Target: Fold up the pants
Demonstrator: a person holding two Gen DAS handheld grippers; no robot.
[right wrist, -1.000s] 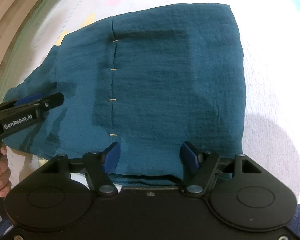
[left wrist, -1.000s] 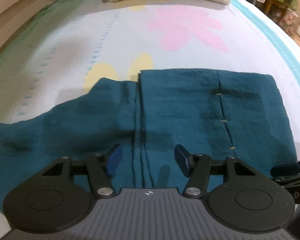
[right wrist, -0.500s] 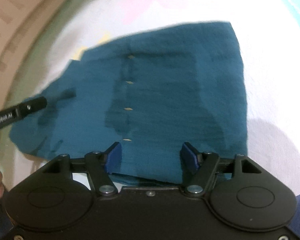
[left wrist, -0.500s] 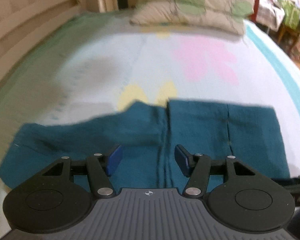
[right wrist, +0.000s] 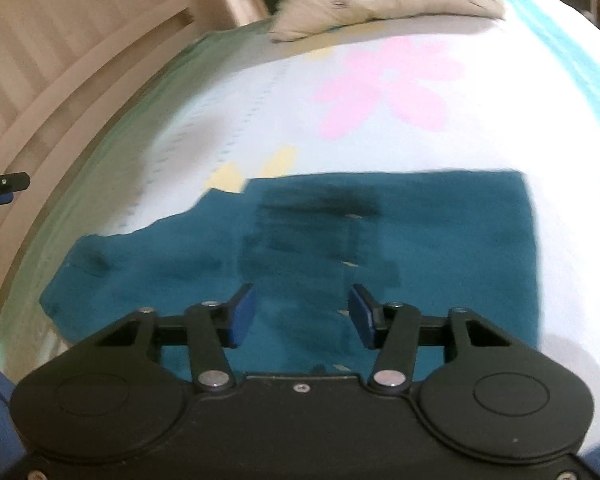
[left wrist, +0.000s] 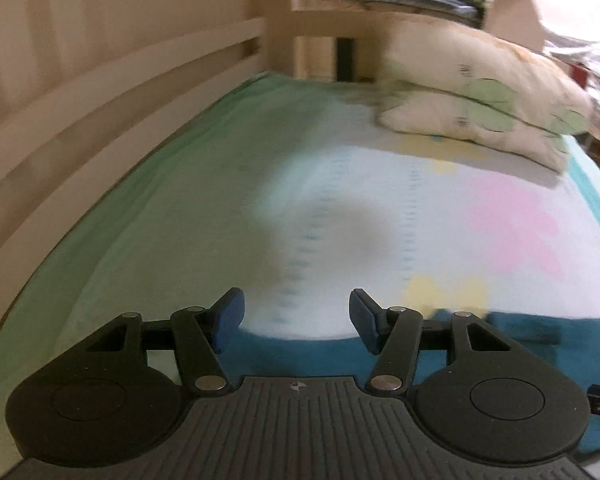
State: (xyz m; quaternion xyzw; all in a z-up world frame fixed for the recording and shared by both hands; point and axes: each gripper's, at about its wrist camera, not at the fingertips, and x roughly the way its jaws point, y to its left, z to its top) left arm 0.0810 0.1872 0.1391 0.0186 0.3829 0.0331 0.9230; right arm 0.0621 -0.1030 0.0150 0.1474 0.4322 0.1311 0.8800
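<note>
The teal pants (right wrist: 440, 248) lie flat on the bed, part folded, with a line of small yellow stitches down the middle. In the left wrist view only a strip of the pants (left wrist: 540, 344) shows low, behind the fingers. My left gripper (left wrist: 296, 320) is open and empty, raised above the sheet. My right gripper (right wrist: 302, 314) is open and empty, held above the near part of the pants. The tip of the left gripper (right wrist: 4, 184) shows at the left edge of the right wrist view.
The bed sheet (left wrist: 340, 208) is pale with green and teal borders and pink and yellow flower prints. Two pillows (left wrist: 480, 96) lie at the head. A wooden bed rail (left wrist: 100, 112) runs along the left side.
Both grippers have lifted and pulled back from the pants, staying open. The views now tilt up toward the pillows and the rail; the pants sit lower and smaller in both.
</note>
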